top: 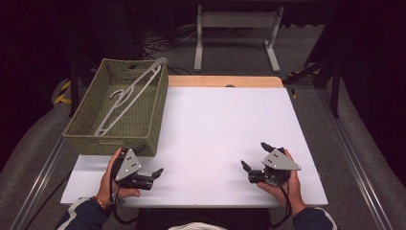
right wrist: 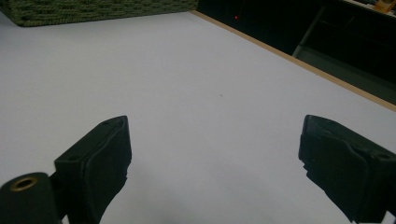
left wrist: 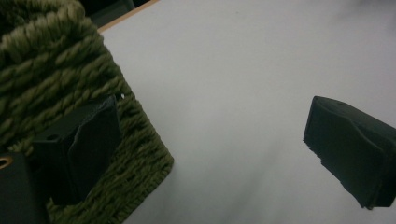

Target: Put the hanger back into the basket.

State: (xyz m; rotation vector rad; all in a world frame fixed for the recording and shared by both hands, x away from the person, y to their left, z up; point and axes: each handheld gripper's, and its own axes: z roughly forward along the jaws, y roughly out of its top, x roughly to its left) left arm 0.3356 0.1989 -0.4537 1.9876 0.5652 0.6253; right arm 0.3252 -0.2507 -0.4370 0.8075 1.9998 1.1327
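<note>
A green woven basket [top: 119, 108] stands at the table's left, with a white plastic hanger [top: 129, 98] lying slantwise inside it. My left gripper [top: 149, 162] rests on the white tabletop [top: 215, 124] just in front of the basket's near right corner, open and holding nothing. In the left gripper view its left jaw lies against the basket's wall [left wrist: 56, 70], and the gap of the left gripper [left wrist: 210, 149] shows bare table. My right gripper [top: 256, 155] sits at the near right, open and empty. The right gripper [right wrist: 219, 163] faces across the table toward the basket [right wrist: 93, 9].
A wooden strip [top: 225, 81] runs along the table's far edge. Beyond it stands a white frame [top: 237, 33] on a dark floor with cables. Metal rails [top: 354, 158] flank the table on both sides.
</note>
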